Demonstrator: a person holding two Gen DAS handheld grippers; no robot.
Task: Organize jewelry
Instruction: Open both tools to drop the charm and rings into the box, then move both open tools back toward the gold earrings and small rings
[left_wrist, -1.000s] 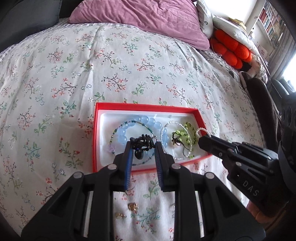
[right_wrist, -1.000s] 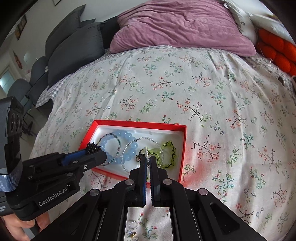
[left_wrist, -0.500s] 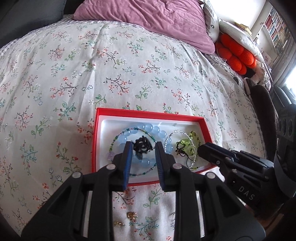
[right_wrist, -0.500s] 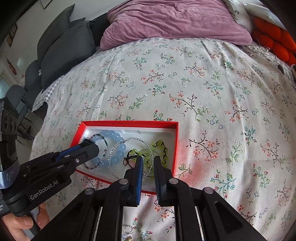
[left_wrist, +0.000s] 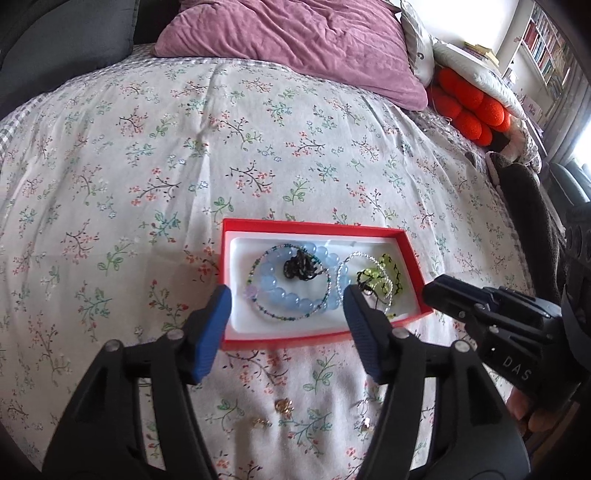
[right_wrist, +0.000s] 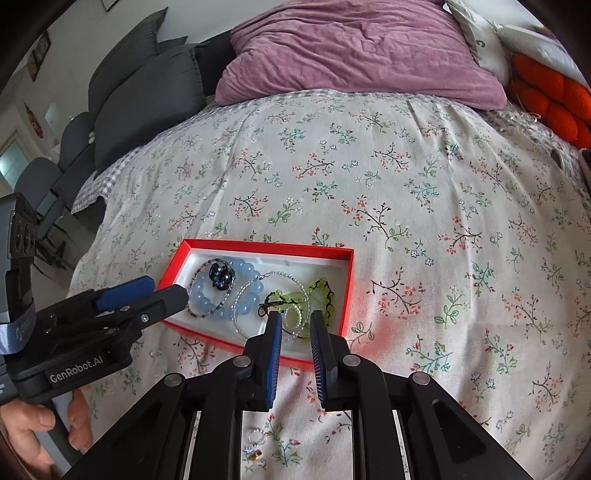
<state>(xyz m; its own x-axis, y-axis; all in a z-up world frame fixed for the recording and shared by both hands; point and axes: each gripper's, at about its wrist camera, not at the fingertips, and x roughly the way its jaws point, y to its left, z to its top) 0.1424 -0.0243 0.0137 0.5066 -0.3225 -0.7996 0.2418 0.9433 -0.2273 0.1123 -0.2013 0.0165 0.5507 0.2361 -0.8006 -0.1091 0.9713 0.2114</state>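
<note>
A red box (left_wrist: 317, 226) with a white lining lies on the floral bedspread; it also shows in the right wrist view (right_wrist: 258, 245). Inside lie a blue bead bracelet (left_wrist: 284, 295), a black bracelet (left_wrist: 300, 266), a clear bead ring (left_wrist: 349, 264) and a green bracelet (left_wrist: 388, 273). My left gripper (left_wrist: 286, 301) is open wide and empty, just above the box's near side. My right gripper (right_wrist: 295, 321) is open and empty over the box's right end, above the green bracelet (right_wrist: 319, 291). Small gold earrings (left_wrist: 282, 406) lie on the bedspread in front of the box.
A purple pillow (left_wrist: 295, 40) lies at the head of the bed. An orange cushion (left_wrist: 469, 107) is at the right. Grey cushions (right_wrist: 144, 92) stand at the left. A small ring (right_wrist: 255, 435) and a gold piece (right_wrist: 255, 456) lie below my right gripper.
My left gripper let go of the black bracelet, opened wide and drew back; the bracelet now lies in the box. My right gripper opened, released the small white bead piece and pulled back.
</note>
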